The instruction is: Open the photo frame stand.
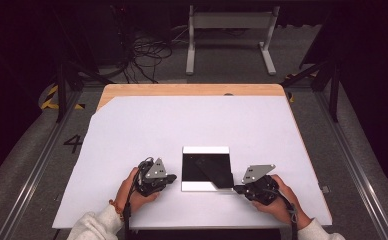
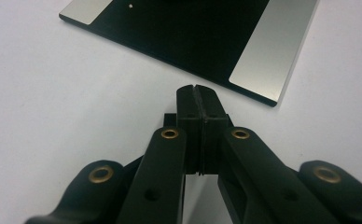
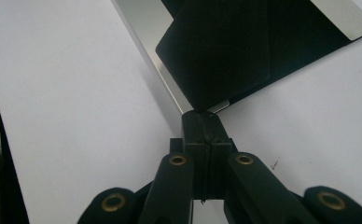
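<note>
Near edge of the desk: left gripper with jaws fully closed, empty; right gripper closed at the near right corner of the black-and-silver plate, whose black sheet lies askew. Risk: a nudge could slide the sheet further off

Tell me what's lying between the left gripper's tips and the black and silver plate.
Nothing: in the left gripper view, bare white sheet separates the shut left gripper from the plate.
</note>
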{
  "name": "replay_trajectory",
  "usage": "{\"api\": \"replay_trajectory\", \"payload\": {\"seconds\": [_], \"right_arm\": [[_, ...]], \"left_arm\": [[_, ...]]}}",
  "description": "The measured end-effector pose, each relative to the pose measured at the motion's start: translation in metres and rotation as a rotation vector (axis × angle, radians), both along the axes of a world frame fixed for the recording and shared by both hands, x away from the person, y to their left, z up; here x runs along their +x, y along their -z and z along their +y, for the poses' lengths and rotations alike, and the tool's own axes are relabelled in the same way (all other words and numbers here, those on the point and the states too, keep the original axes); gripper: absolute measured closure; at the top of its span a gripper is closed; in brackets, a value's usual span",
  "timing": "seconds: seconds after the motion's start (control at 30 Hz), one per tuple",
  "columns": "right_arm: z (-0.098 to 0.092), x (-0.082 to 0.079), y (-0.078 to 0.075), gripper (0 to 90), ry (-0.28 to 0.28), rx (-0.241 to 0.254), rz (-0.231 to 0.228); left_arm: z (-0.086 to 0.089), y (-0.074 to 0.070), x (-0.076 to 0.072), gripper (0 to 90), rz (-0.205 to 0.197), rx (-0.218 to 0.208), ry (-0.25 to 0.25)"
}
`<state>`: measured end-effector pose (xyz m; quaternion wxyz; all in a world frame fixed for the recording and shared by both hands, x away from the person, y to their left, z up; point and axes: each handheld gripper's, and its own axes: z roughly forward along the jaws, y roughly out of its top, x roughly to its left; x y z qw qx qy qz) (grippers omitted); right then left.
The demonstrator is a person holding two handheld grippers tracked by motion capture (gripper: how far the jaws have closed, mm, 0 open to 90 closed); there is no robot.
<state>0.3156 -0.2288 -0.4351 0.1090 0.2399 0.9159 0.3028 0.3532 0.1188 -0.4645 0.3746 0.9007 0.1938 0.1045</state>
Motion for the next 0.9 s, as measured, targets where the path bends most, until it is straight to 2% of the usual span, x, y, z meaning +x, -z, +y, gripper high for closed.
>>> {"api": "replay_trajectory", "payload": {"seconds": [0.57, 0.9], "right_arm": [[0.001, -0.001, -0.014, 90.0, 0.003, 0.089, -0.085], [0.005, 0.001, -0.017, 90.0, 0.009, 0.113, -0.108]], "left_arm": [[0.000, 0.000, 0.001, 89.5, 0.005, -0.006, -0.001], [0.001, 0.001, 0.001, 89.5, 0.013, -0.012, -0.003]]}}
